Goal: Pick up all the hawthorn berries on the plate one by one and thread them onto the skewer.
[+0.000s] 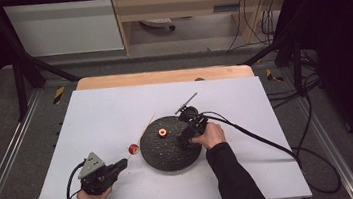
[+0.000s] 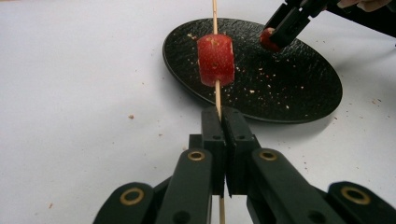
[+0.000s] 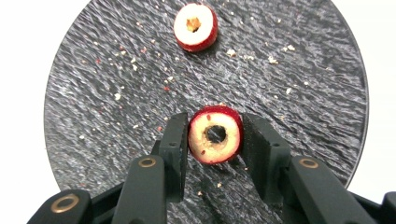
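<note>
My left gripper (image 2: pixel 218 122) is shut on a thin wooden skewer (image 2: pixel 215 14) that carries one red cored fruit piece (image 2: pixel 215 59), held just left of a black round plate (image 2: pixel 299 88). In the high view this gripper (image 1: pixel 123 164) is at the front left, and the skewered piece (image 1: pixel 133 148) hangs by the plate's (image 1: pixel 171 155) left rim. My right gripper (image 3: pixel 215 135) holds a red-skinned ring slice (image 3: pixel 215 134) with a hollow core between its jaws, low over the plate (image 3: pixel 116 70). A second slice (image 3: pixel 195 26) lies farther on the plate.
Crumbs are scattered over the plate and the white tabletop (image 1: pixel 105 112). A small dark tool (image 1: pixel 186 103) lies behind the plate. The right gripper's cable (image 1: pixel 265 142) trails off to the right. A wooden edge (image 1: pixel 162 76) borders the table's far side.
</note>
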### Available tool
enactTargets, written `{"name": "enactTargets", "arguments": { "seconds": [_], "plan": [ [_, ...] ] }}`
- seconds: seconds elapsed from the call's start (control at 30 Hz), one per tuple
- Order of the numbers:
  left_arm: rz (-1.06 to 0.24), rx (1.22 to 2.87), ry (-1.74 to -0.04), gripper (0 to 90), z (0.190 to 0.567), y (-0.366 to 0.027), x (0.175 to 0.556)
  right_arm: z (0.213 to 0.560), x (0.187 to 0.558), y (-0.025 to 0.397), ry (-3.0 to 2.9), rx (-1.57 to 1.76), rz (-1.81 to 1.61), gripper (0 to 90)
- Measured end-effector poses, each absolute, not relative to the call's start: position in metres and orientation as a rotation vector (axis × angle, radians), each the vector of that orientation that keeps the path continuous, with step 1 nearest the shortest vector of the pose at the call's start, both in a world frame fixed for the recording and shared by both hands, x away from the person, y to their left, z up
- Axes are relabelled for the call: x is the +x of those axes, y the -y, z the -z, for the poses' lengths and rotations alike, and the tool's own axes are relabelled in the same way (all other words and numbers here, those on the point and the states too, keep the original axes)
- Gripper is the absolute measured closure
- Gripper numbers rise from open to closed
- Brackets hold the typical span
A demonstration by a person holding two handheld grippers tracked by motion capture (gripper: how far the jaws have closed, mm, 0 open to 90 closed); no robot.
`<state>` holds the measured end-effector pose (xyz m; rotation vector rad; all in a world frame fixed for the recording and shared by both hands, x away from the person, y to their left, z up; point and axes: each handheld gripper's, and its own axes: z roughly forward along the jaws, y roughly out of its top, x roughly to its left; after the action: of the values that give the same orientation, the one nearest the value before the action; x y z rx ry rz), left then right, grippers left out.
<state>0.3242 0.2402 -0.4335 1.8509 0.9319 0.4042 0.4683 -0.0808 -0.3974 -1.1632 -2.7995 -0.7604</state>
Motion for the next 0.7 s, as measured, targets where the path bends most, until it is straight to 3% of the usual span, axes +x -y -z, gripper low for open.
{"name": "enactTargets", "arguments": {
  "seconds": [0.7],
  "plan": [
    [-0.407, 1.848, -0.925, 88.3, 0.433, -0.239, 0.322, 0.379, 0.447, 0.090, 2.739, -1.185, 1.001, 62.9]
  ]
}}
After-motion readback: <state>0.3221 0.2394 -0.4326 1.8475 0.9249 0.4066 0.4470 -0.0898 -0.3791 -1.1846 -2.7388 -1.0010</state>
